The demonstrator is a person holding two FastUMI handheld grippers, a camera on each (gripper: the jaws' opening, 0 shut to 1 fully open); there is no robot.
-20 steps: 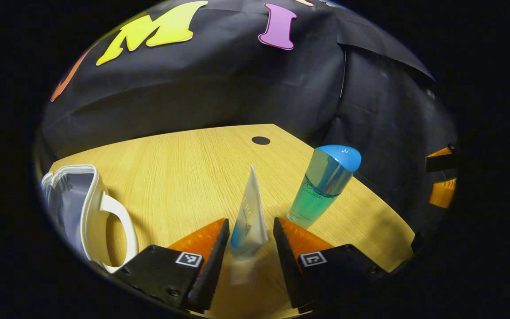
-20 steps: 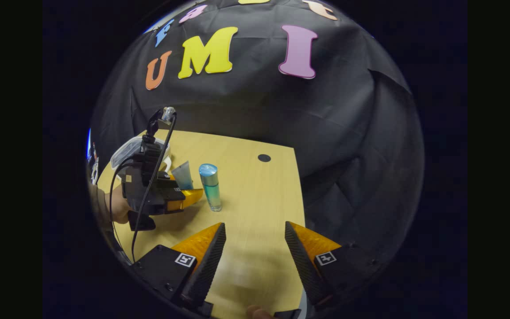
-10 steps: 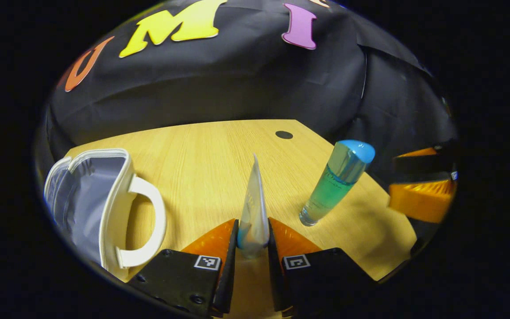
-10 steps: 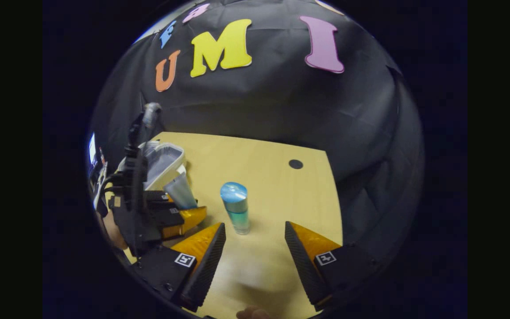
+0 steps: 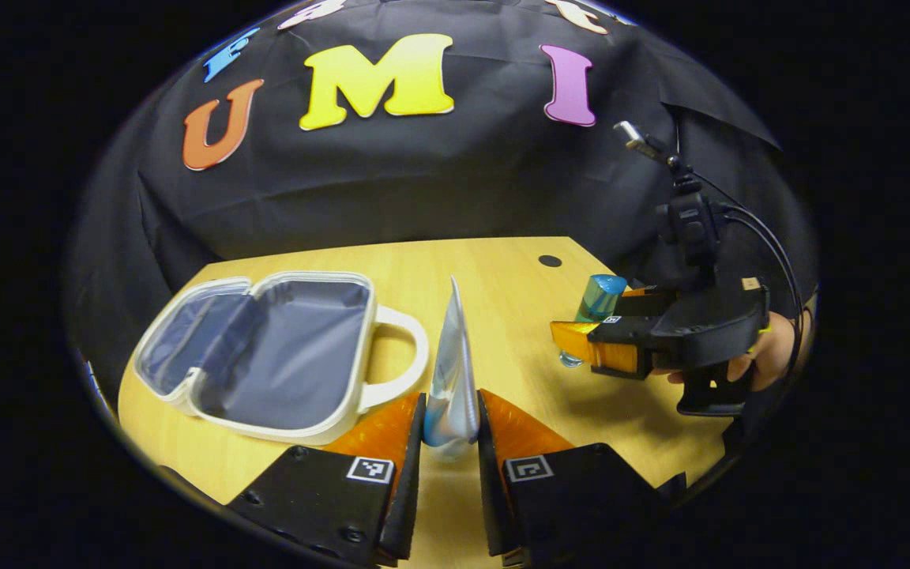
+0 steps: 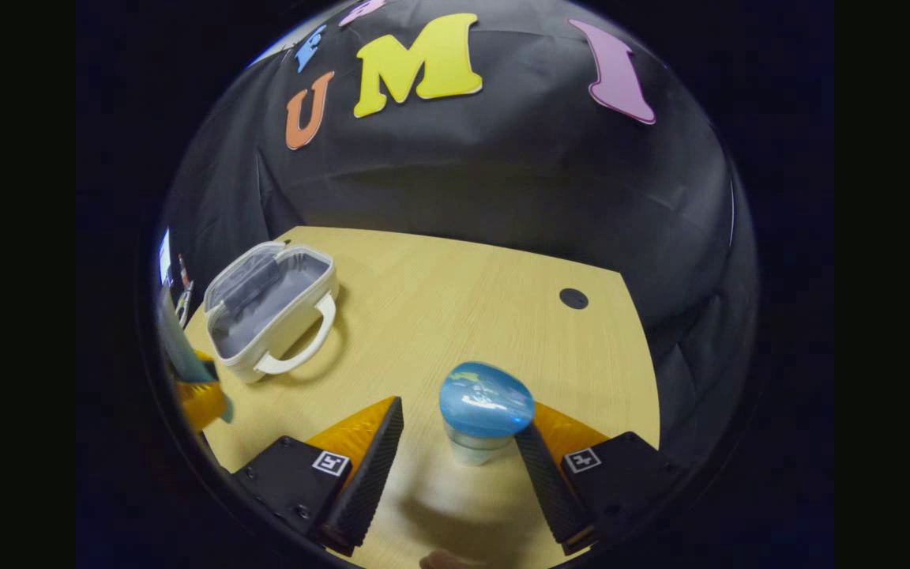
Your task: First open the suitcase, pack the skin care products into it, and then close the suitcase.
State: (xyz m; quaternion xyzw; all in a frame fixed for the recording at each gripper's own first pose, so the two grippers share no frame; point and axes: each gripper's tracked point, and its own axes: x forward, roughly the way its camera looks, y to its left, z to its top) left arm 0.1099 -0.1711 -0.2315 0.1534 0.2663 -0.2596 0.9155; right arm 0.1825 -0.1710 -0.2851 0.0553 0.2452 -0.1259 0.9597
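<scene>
Suitcase (image 5: 281,356) lies open on the counter (image 5: 502,276), white shell, grey lining, handle facing out. Left tongs (image 5: 449,442) pinch a pale flat tube (image 5: 452,371). Right tongs (image 6: 459,458) spread around an upright blue-capped bottle (image 6: 485,411), 1 finger touching it.

readable text: none you can make out | tube (image 5: 449,371): print too blurred to read | bottle (image 6: 485,411): no legible label | gripper bodies: square coded tags (image 5: 368,469), no words
</scene>
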